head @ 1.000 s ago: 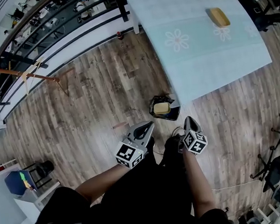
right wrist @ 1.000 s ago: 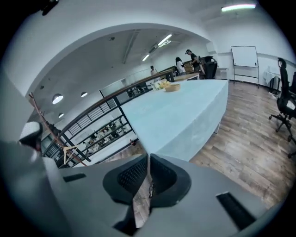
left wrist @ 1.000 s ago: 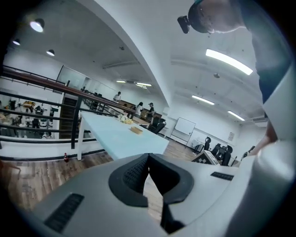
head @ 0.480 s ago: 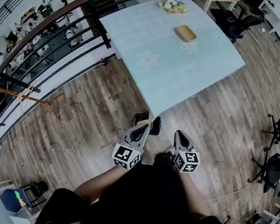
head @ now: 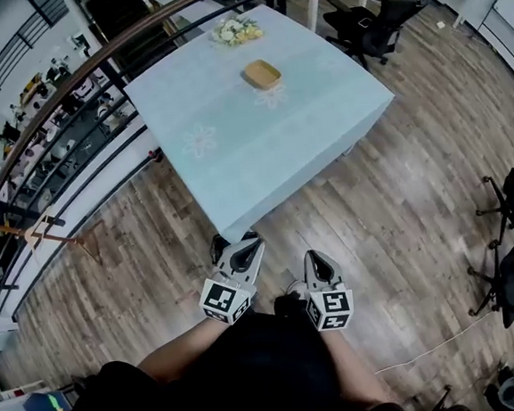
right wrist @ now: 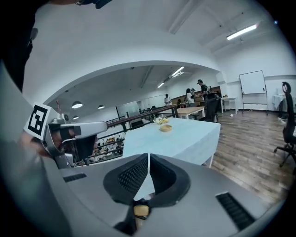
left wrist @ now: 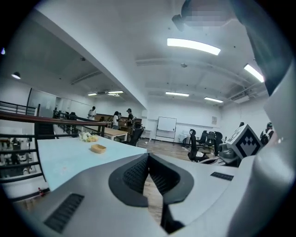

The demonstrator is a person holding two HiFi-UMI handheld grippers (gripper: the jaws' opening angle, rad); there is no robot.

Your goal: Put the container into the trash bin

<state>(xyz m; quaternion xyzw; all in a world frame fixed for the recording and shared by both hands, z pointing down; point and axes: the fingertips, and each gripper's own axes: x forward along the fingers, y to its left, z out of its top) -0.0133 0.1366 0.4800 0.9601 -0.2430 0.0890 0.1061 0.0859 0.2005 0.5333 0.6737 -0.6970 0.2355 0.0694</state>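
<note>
While the person stands on the brown wood-plank floor (head: 389, 180) near the closest corner of the table, both tools sit low in the lower middle of the head view, side by side and apart. The left gripper (head: 248, 243) points up the frame toward that corner. Its own view shows its two ribbed jaws pressed together at the tips with nothing between them. The right gripper (head: 314, 258), just right of it, is likewise clenched and empty.

A black trash bin (head: 217, 247) stands on the floor under the table corner, touching the left gripper's outline in the head view and mostly hidden behind it. A small yellowish container (right wrist: 141, 210), a squarish block ringed by black, peeks through the slot under the jaws at the bottom of the right gripper view. It is too small to tell more.

The square table with a pale blue cloth (head: 233, 139) fills the upper middle of the head view. A shallow tan wooden tray (head: 262, 73) lies on it, and a bunch of white and yellow flowers (head: 236, 31) lies beyond the tray. A dark metal railing (head: 77, 90) crosses the upper left.
</note>
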